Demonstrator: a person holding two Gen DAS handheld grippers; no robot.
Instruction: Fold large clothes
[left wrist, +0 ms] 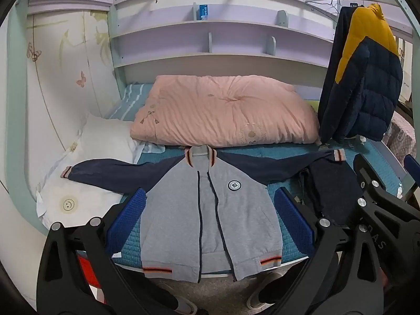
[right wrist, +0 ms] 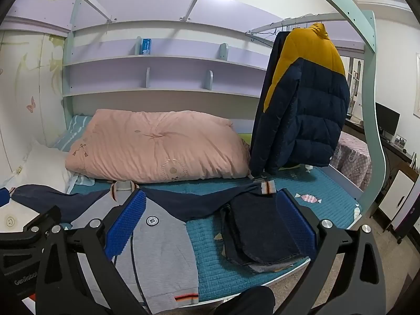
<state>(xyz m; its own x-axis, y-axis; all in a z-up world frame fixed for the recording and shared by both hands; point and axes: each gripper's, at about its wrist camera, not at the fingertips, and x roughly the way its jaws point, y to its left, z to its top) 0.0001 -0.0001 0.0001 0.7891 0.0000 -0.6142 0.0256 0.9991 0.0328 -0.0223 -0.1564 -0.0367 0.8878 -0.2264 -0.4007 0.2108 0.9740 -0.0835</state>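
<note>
The left wrist view takes in the whole grey jacket [left wrist: 210,210], spread front-up with its zip partly open and both navy sleeves stretched out sideways; the right wrist view catches only its right half, and adds a dark monitor [right wrist: 388,119] and a low cabinet [right wrist: 396,194] off to the far right of the room. The left gripper [left wrist: 210,225] hangs above the jacket's body, jaws spread wide with nothing between them but the cloth below. The right gripper [right wrist: 211,225] is likewise spread wide and empty, with a folded dark garment [right wrist: 258,233] lying on the bed between its blue ribbed pads [right wrist: 126,225].

Everything lies on a bed covered by a teal quilted mat [right wrist: 210,257]. Beyond both grippers sits a puffy pink quilt [left wrist: 223,110], rumpled and tufted in the middle. Left of the left gripper is a white pillow [left wrist: 105,141], under the jacket's sleeve. Behind the quilt run lilac wall shelves [left wrist: 210,42]. Beyond the right gripper, to its right, a padded navy-and-mustard coat [right wrist: 304,99] hangs from a rail.

The jacket is soft knit, with striped ribbed collar, cuffs and hem, and a round badge [left wrist: 234,185] on the chest.
</note>
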